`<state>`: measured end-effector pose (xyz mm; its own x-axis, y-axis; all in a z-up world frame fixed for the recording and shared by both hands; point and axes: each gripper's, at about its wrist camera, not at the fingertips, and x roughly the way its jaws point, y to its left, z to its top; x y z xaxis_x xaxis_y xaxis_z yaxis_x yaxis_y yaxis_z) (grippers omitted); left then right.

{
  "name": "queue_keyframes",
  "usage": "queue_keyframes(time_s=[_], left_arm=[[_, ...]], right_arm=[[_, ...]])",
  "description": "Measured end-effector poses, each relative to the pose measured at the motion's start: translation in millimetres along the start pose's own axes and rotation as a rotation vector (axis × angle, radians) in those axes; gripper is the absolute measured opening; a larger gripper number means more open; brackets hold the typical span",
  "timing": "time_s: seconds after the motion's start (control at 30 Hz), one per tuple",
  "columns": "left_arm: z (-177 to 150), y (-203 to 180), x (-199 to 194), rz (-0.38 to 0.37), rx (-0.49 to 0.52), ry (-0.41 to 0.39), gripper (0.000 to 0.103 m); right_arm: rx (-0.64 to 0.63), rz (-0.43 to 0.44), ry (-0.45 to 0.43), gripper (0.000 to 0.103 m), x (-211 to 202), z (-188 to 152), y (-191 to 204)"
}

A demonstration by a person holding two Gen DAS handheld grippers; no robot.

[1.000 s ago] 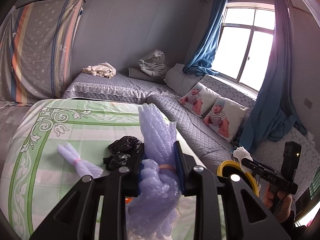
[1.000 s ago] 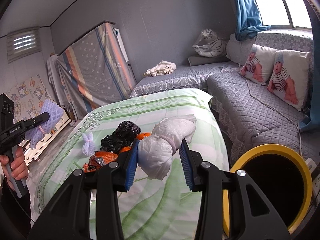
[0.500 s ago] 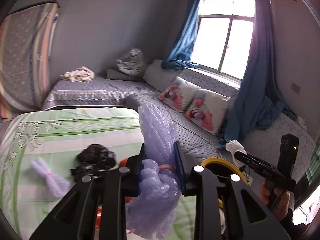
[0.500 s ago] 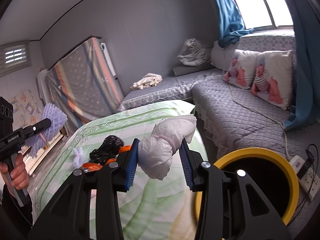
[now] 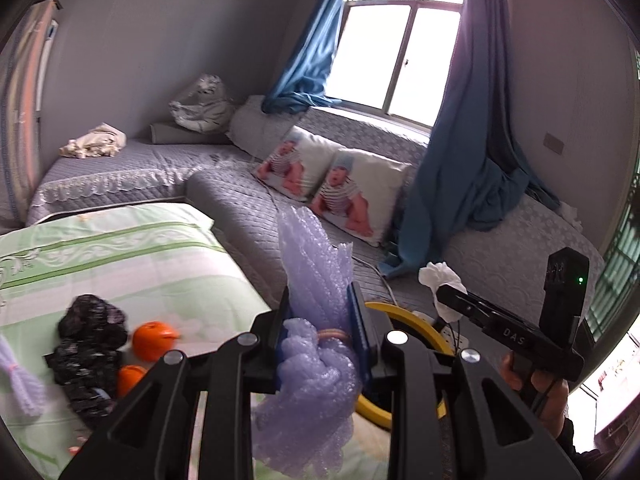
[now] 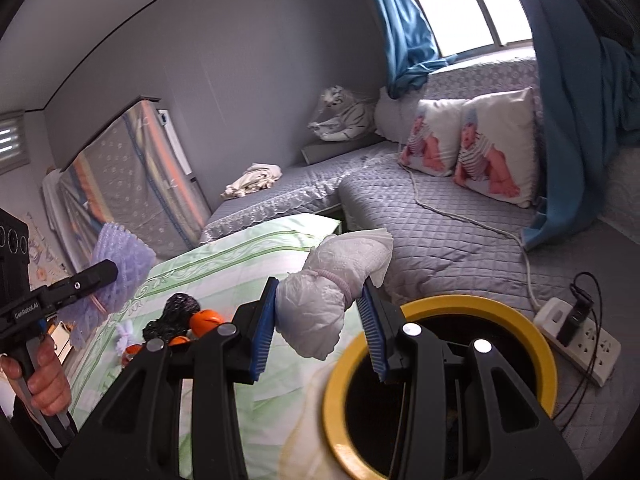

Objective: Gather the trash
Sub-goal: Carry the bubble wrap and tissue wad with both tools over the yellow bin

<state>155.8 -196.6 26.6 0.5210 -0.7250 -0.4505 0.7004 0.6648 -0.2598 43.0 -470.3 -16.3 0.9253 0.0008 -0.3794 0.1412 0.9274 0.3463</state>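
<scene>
Here, nearest first:
Left gripper: clamped on the purple bubble wrap bundle, held beside the yellow-rimmed bin.
Right gripper: closed around the white tissue bundle, held at the bin's near rim.
Bed: black bag and orange pieces are seen left of the bin.
Baby-print pillows: propped beyond the bin.

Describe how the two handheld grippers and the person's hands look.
Both grippers, left and right, are black angular frames with silver bolts and ribbed blue pads. From the side each has a pistol grip; one reads "DAS", the other "GenRobot.AI". Bare hands, dark sleeves.
</scene>
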Motion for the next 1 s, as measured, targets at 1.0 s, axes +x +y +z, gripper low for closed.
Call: queue_keyframes(time_s=[1.0], left_arm=[[-36, -69, 143, -0.13, 0.041, 0.237, 0.025]], right_arm=[[0.171, -0.141, 0.084, 0.038, 23, -32, -98]])
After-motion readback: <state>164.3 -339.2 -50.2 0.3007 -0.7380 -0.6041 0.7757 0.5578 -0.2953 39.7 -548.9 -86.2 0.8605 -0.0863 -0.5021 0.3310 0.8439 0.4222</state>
